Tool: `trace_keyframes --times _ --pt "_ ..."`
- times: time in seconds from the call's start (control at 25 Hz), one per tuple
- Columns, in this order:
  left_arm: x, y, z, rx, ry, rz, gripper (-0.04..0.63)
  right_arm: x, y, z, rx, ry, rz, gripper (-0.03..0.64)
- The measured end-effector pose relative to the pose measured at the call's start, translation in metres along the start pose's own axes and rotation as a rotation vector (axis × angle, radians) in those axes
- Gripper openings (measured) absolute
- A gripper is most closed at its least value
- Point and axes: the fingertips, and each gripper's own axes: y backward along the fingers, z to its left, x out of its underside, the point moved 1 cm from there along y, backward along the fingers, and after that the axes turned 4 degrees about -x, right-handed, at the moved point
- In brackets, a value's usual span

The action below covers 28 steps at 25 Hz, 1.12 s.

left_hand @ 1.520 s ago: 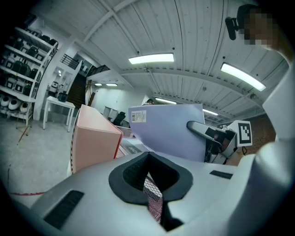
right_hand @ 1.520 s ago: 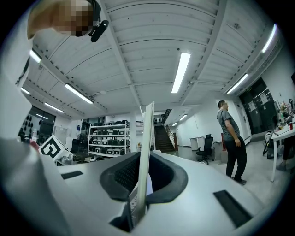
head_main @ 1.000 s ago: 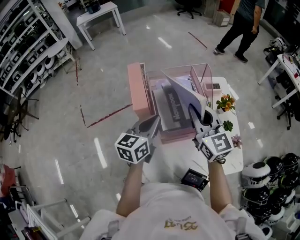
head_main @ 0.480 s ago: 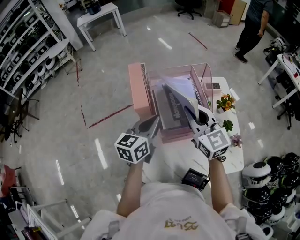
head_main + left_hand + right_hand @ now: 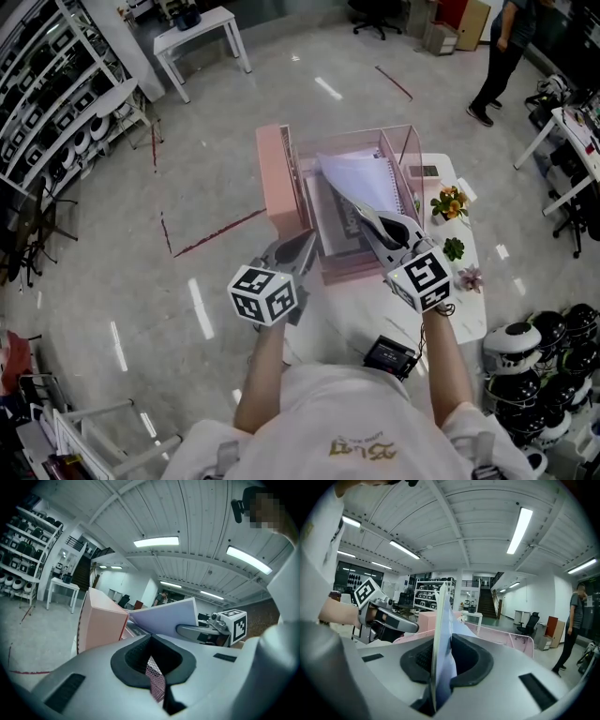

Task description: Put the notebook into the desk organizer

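Observation:
A pink mesh desk organizer [image 5: 277,178] stands on a white table [image 5: 464,314]. The pale lavender notebook [image 5: 361,178] lies tilted low inside it, its near edge between the jaws of my right gripper [image 5: 375,223]. Those jaws are opening, and the pads still touch the notebook [image 5: 440,639] in the right gripper view, where my right gripper [image 5: 440,679] points over the organizer's rim [image 5: 506,637]. My left gripper [image 5: 302,246] is shut on the organizer's near left mesh wall. In the left gripper view a pink mesh strip sits in my left gripper [image 5: 154,679], beyond it the organizer [image 5: 101,620] and notebook [image 5: 164,616].
Small flower pots [image 5: 448,203] stand at the table's right edge and a black device [image 5: 389,356] lies at its near end. Helmets [image 5: 534,366] pile up at the lower right. Shelving lines the left wall. A person [image 5: 502,56] walks at the far right.
The notebook has tipped down from a steep lean to lie lower in the organizer, and my right gripper followed it left and down. My left gripper has stayed put. The far person walked on.

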Motion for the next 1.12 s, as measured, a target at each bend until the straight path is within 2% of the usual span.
trace_keyframes --times 0.44,0.64,0.8,1.12 --pt "0.006 0.007 0.005 -0.016 0.017 0.000 0.017 0.022 -0.007 0.022 -0.134 0.044 0.139 0.129" --pt "0.003 0.005 0.007 -0.009 0.023 0.003 0.018 0.028 -0.014 0.030 -0.212 0.040 0.195 0.191" --pt "0.003 0.004 0.007 -0.003 0.034 0.002 0.018 0.035 -0.015 0.041 -0.302 0.047 0.253 0.274" --pt "0.005 0.007 0.010 0.006 0.052 0.003 0.018 0.040 -0.016 0.055 -0.356 0.067 0.280 0.341"
